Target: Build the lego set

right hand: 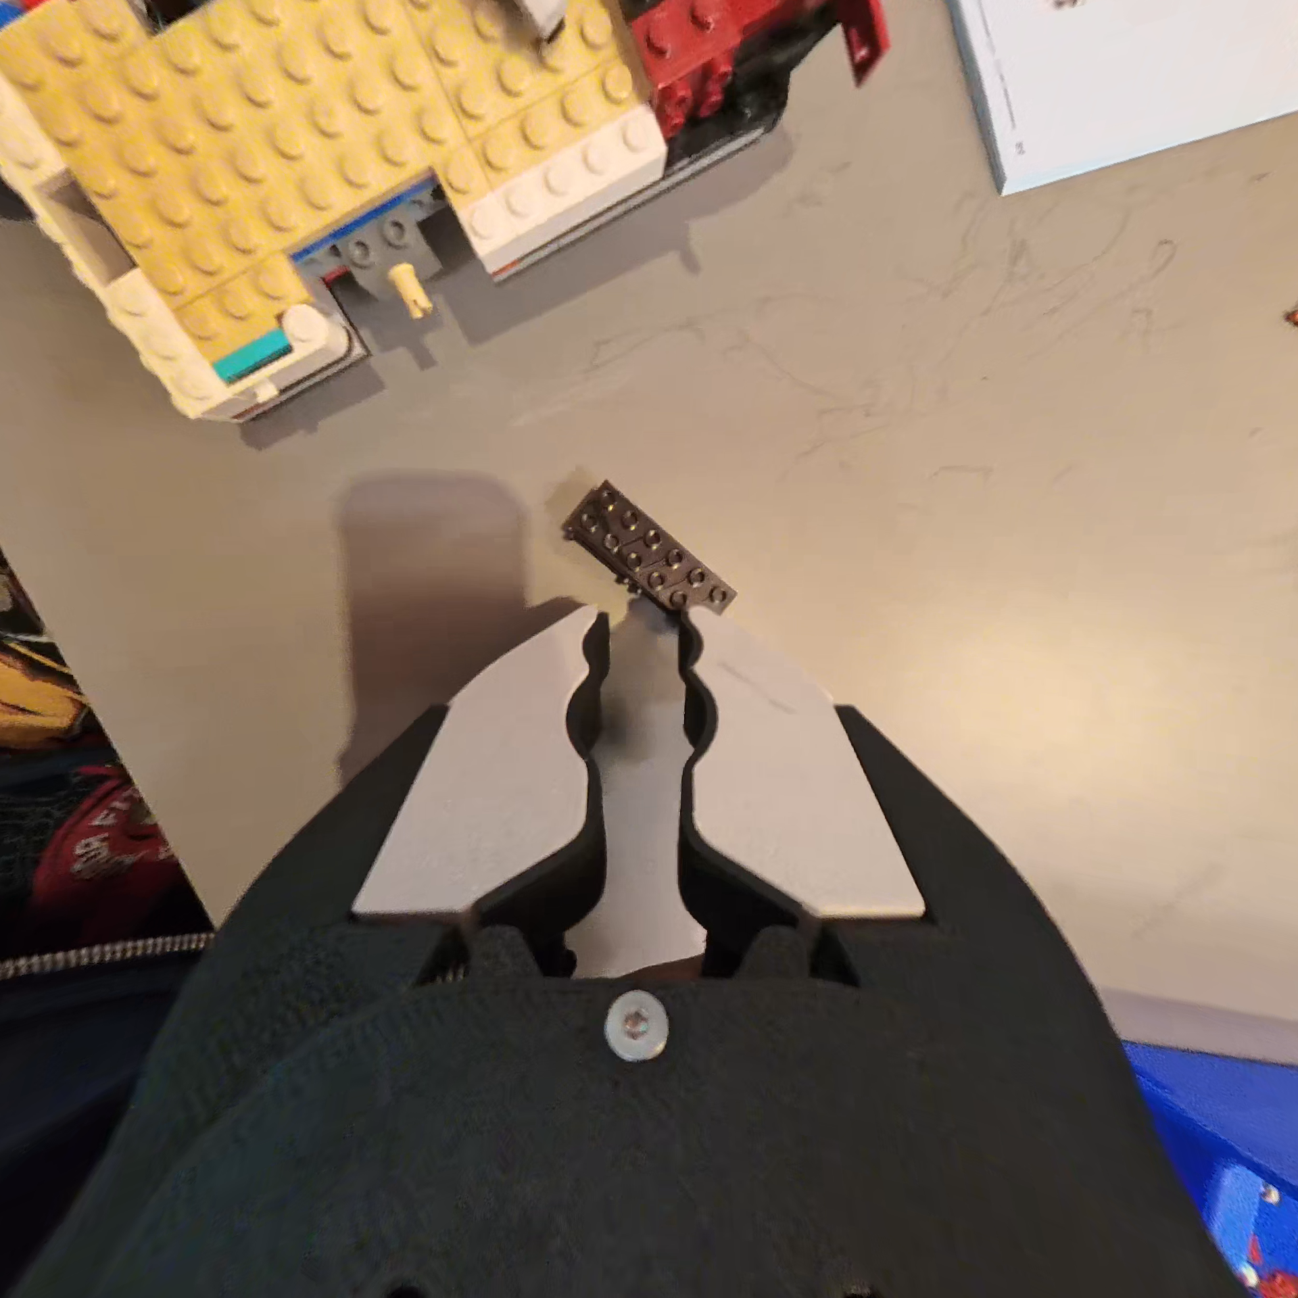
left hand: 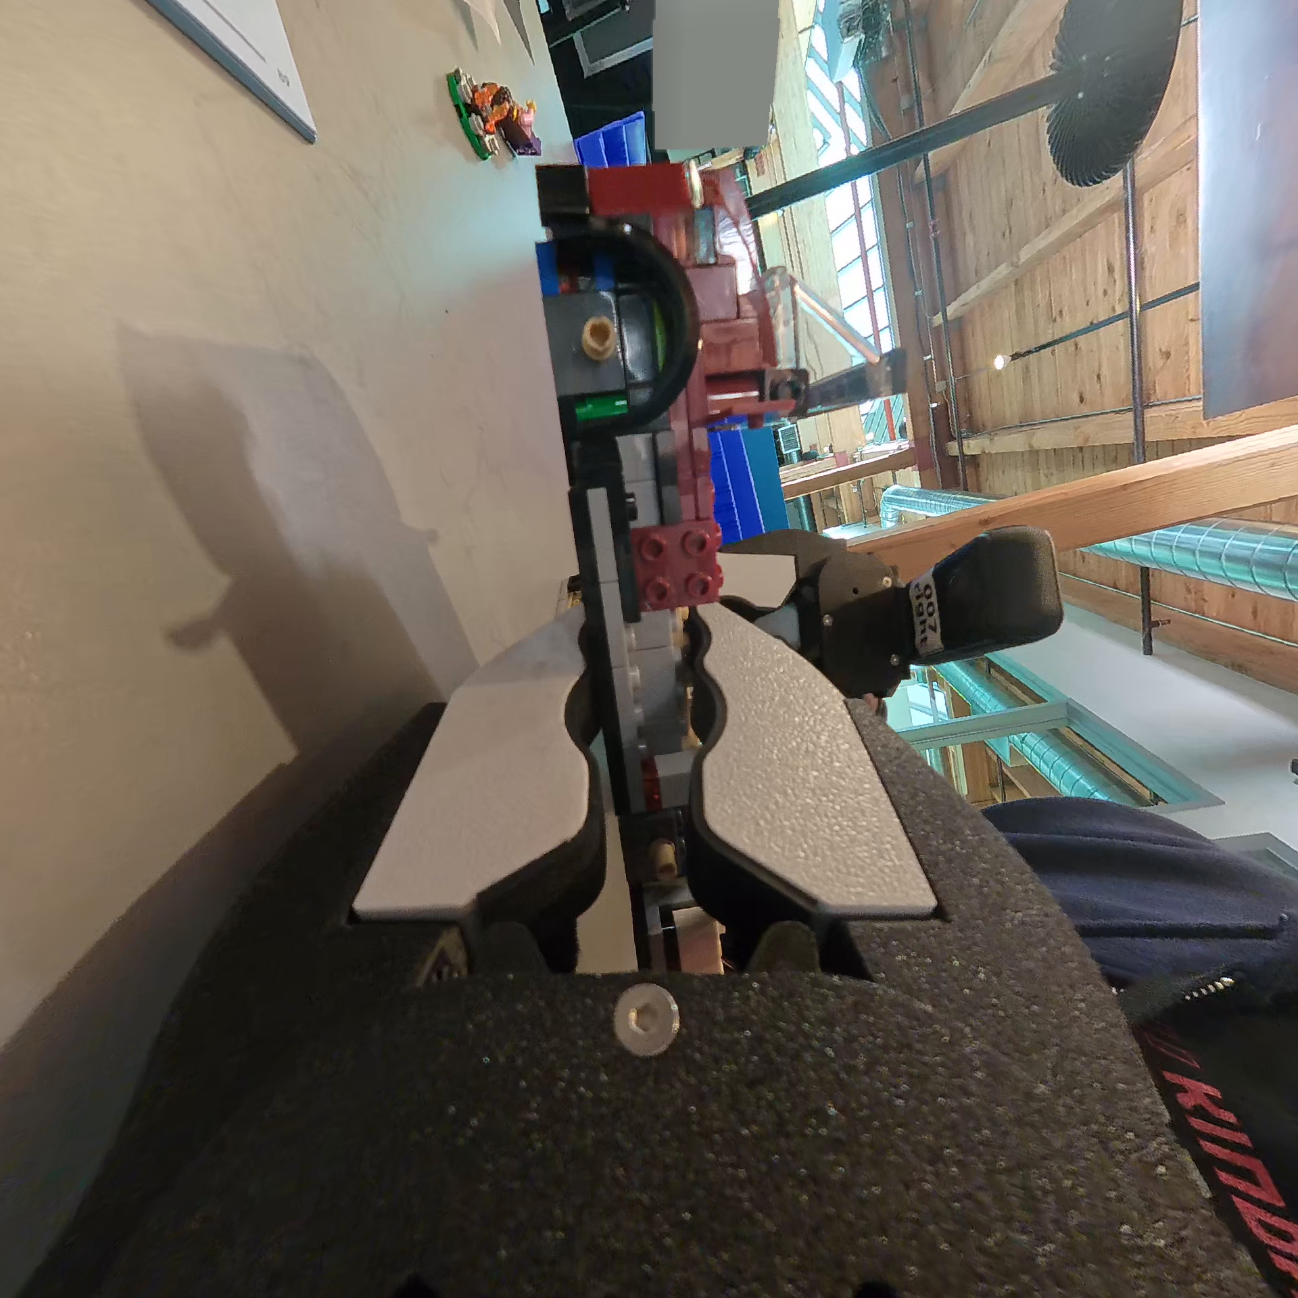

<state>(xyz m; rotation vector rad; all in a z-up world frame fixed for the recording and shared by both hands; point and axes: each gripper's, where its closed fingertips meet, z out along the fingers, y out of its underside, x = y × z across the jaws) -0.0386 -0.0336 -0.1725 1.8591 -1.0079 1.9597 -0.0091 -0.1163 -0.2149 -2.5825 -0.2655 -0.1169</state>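
Observation:
My left gripper is shut on a brick model of grey, black and dark red parts, clamping its grey plates between both pads. A dark red two-by-two brick sits on the model just past the fingertips. My right gripper points at that spot from the side. In the right wrist view my right gripper is open above the beige table. A dark grey studded plate lies just beyond its tips, with its near end at the right fingertip. Nothing sits between the pads.
A tan and white brick building with a dark red part stands at the far left. A white booklet lies at the far right. A small colourful brick build sits farther off. A blue bin is near the table edge. A person's dark clothing is close.

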